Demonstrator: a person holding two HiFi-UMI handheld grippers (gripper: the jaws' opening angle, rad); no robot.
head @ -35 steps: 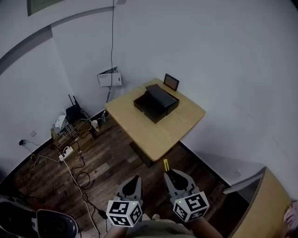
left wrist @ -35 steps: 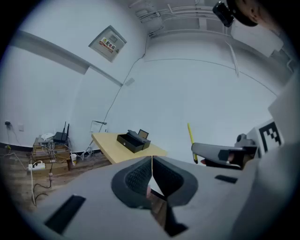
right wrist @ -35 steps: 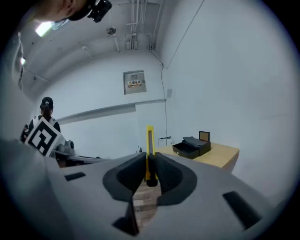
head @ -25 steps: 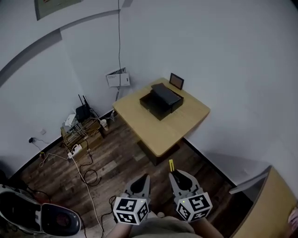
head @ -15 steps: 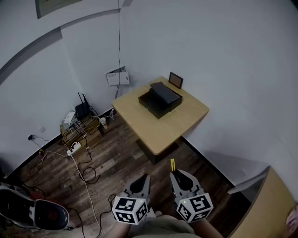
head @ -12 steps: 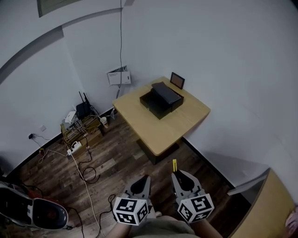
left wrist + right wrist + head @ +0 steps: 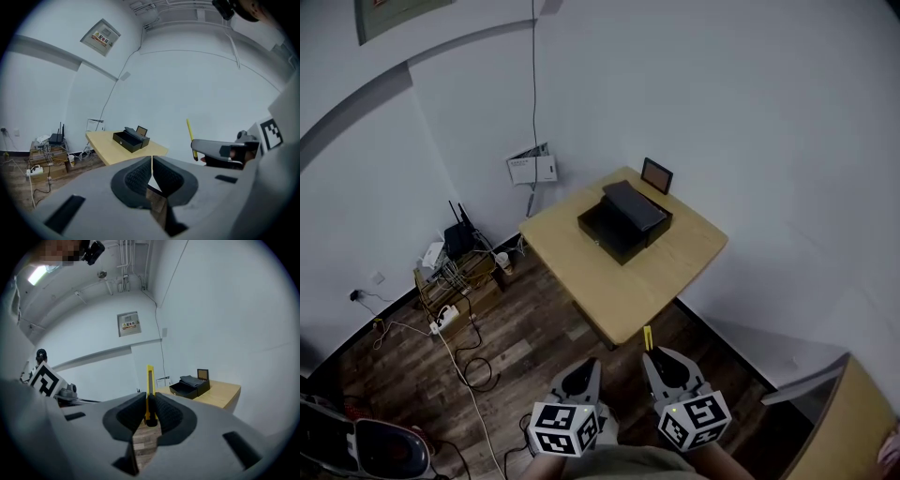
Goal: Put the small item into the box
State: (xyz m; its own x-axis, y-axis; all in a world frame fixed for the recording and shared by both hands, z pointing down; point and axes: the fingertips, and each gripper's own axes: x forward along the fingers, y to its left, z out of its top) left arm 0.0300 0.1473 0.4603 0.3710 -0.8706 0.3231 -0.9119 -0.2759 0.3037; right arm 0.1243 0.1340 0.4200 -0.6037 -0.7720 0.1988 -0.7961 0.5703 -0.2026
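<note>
While the right gripper clamps a yellow utility knife, the left gripper is closed w/ nothing in it. Black box sits open on wooden surface, well apart from both.

A light wooden worktop stands in the corner of the room, close to two white walls. An open black box sits toward its far side with the lid tipped back. A small picture frame stands upright at the far corner, just behind the box. The near half of the worktop is bare wood.

The dark plank floor carries a low rack by the wall, with a black router on it. A white power strip and loose cables lie nearby.
</note>
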